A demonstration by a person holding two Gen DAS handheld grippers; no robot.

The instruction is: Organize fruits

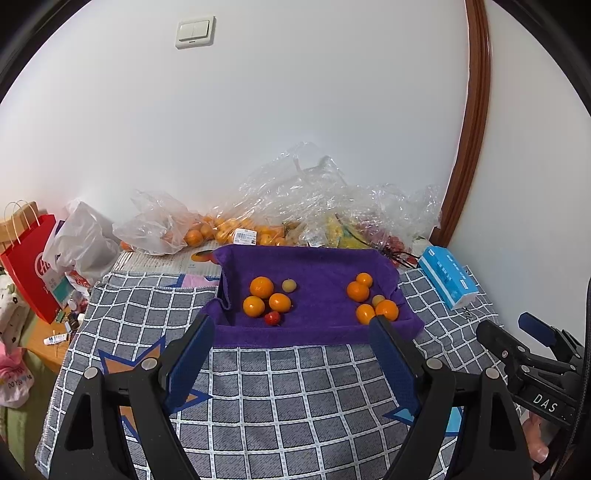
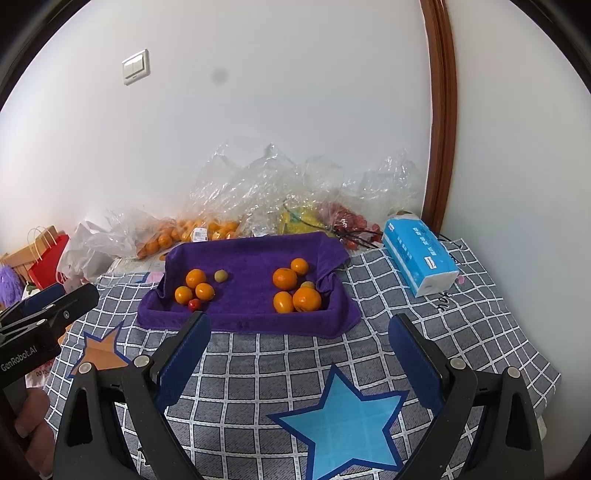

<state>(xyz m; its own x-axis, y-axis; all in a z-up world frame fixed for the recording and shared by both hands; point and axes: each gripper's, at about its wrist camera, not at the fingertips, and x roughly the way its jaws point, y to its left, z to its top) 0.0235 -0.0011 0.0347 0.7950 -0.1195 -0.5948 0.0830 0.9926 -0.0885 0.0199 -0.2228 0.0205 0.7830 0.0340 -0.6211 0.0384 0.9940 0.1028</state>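
The left gripper [image 1: 291,334] hangs above the checked cloth [image 1: 280,387] with its blue-padded fingers spread wide and nothing between them. The right gripper [image 2: 299,332] is the same: fingers wide apart, empty, above the cloth near its blue star [image 2: 343,417].

Ahead of both, at 12 o'clock, sits a tray draped with a purple towel [image 1: 314,266], resting on the cloth. Fruit lies in it in two groups, well apart. The group at 9 o'clock in the tray has three oranges [image 1: 261,287] close together, a small red tomato [image 1: 272,317] just beside them at the near edge, and a pale greenish fruit [image 1: 289,285] toward the far side. The group at 3 o'clock has four oranges [image 2: 284,278] bunched together with another pale fruit [image 2: 307,285] tucked among them.

Beyond the tray, at 12 o'clock against the white wall, lie crumpled clear plastic bags [image 1: 295,195] with more oranges, something yellow, and small red fruit inside. A blue tissue pack [image 2: 419,254] lies at 2 o'clock on the cloth. A red paper bag [image 1: 29,266] stands at 9 o'clock off the worktop edge. A light switch [image 1: 195,31] is on the wall.
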